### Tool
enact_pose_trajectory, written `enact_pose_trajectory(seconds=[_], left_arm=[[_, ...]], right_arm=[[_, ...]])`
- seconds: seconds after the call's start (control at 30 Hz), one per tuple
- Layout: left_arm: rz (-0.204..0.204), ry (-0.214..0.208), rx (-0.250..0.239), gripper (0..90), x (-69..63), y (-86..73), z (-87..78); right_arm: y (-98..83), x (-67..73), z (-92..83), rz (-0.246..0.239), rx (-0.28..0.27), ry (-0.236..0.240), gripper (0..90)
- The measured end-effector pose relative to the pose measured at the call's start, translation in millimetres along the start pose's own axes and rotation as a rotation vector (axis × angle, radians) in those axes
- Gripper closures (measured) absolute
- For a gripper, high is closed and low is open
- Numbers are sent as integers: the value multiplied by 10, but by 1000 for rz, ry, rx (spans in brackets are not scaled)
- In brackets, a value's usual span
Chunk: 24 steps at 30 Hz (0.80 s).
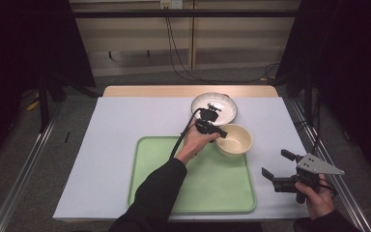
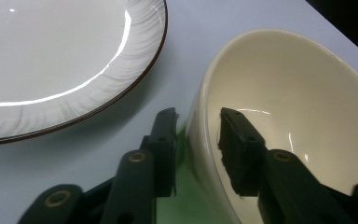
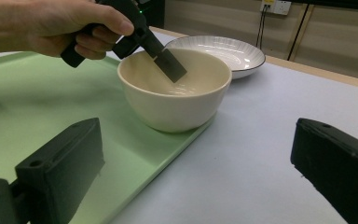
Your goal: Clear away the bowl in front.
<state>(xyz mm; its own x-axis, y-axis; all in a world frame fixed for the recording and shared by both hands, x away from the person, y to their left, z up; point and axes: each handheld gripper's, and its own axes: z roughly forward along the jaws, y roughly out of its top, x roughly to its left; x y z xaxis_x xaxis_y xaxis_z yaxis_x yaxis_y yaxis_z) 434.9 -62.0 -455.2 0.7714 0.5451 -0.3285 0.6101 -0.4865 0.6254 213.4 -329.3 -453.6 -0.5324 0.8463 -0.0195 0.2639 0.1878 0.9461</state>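
At the tray's (image 1: 149, 193) far right corner sits the cream bowl (image 1: 235, 140), its base overhanging the edge; the left gripper (image 2: 198, 135) straddles its rim, jaws parted, not pinching. Better nudge it fully onboard before withdrawing. Right gripper (image 1: 276, 164) waits open.

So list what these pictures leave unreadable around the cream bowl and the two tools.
- Cream bowl: left gripper view cuts off its near and right side, hiding the base.
- Left tool: in the high view the hand and tool body cover where it meets the rim.
- Green tray: right gripper view cuts it off at the left edge.
- Right tool: its jaws blur at the bottom edge.
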Motion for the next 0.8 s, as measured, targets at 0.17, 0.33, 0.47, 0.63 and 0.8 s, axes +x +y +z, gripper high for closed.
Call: enact_pose_trajectory(seconds=[0.17,0.33,0.47,0.63,0.8], left_arm=[[-4,77,-62,406,13,-32,-109],[24,161,-145,183,50,-67,-346],[28,182,-178,40,76,-142,-514],[58,205,-232,40,132,-313,-701],[60,219,-255,31,183,-502,-875]], right_arm=[[2,4,1,3,2,-3,19],[2,2,7,1,0,-1,18],[3,0,6,3,-1,-2,18],[7,3,3,0,0,-8,18],[8,2,8,-2,-2,-9,18]])
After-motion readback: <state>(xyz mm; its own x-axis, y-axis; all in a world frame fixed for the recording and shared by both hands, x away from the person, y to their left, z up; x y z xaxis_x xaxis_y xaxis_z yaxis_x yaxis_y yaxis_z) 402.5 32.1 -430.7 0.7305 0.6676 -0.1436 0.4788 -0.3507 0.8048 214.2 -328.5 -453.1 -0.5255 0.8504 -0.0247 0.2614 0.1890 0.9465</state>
